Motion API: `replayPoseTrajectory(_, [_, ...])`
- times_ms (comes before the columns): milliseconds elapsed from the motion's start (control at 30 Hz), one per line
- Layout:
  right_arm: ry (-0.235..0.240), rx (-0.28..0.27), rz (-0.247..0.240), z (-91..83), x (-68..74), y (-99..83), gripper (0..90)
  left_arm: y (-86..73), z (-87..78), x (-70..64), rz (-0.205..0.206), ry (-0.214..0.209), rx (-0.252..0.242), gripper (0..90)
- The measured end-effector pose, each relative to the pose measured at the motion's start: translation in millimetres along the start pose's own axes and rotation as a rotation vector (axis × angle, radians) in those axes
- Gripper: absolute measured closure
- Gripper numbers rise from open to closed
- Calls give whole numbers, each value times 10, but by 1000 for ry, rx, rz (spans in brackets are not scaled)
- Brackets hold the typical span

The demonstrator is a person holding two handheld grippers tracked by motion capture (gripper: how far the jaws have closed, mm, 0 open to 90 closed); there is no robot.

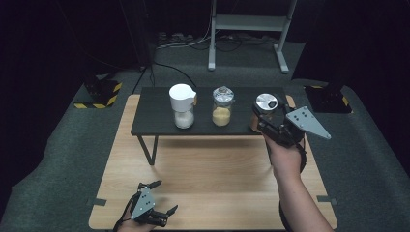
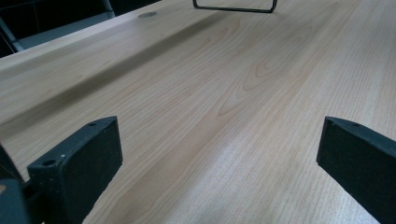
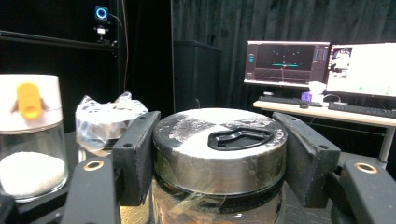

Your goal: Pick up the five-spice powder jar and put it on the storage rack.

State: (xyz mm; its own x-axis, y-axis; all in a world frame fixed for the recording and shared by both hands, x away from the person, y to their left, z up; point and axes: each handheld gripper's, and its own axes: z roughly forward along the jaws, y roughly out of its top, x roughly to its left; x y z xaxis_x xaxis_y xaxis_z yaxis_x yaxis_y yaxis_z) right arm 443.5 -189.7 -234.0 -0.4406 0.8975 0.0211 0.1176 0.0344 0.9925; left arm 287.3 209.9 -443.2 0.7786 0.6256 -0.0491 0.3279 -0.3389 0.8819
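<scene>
Your right tool [image 1: 265, 122] reaches to the shelf [image 1: 150, 116] at about 1 o'clock from the tabletop [image 1: 208, 183] centre, where the metal-lidded jar [image 1: 265, 104] stands at the shelf's right end. In the right gripper view the two jaws flank the steel lid [image 3: 219, 149], one on each side and hard against its rim or just beside it; whether they actually press on it cannot be told. The lid carries a black recessed handle [image 3: 239, 137] on top, and the glass below it looks amber.

To the left of this jar on the shelf, at about 12 o'clock, stands a jar [image 1: 222, 107] with a crinkled foil-like top and tan grains. Further left, at about 11 o'clock, stands a jar [image 1: 183, 106] with a white cap and white grains; the right gripper view shows a yellow tab [image 3: 28, 99] on that cap. The three jars stand in a row, apart from one another.

Your left tool [image 1: 158, 198] rests low at about 7 o'clock, near the front edge of the tabletop. Its jaws are spread wide, with bare wood between them in the left gripper view, and a shelf leg [image 2: 233, 6] at the far edge.
</scene>
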Motion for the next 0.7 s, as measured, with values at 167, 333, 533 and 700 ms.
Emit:
replayPoseTrajectory(167, [-6, -2, 2, 68, -19, -15, 348, 0, -2, 0, 3, 0, 1, 5])
replayPoseTrajectory(333, [-10, 0, 3, 129, -30, -32, 348, -1, -2, 0, -1, -1, -3, 5])
replayPoseTrajectory(533, [-15, 5, 7, 193, -39, -53, 348, -2, -3, -1, -3, -2, -4, 5])
replayPoseTrajectory(700, [-21, 14, 8, 239, -46, -76, 348, -3, -4, -1, -5, -3, -6, 5])
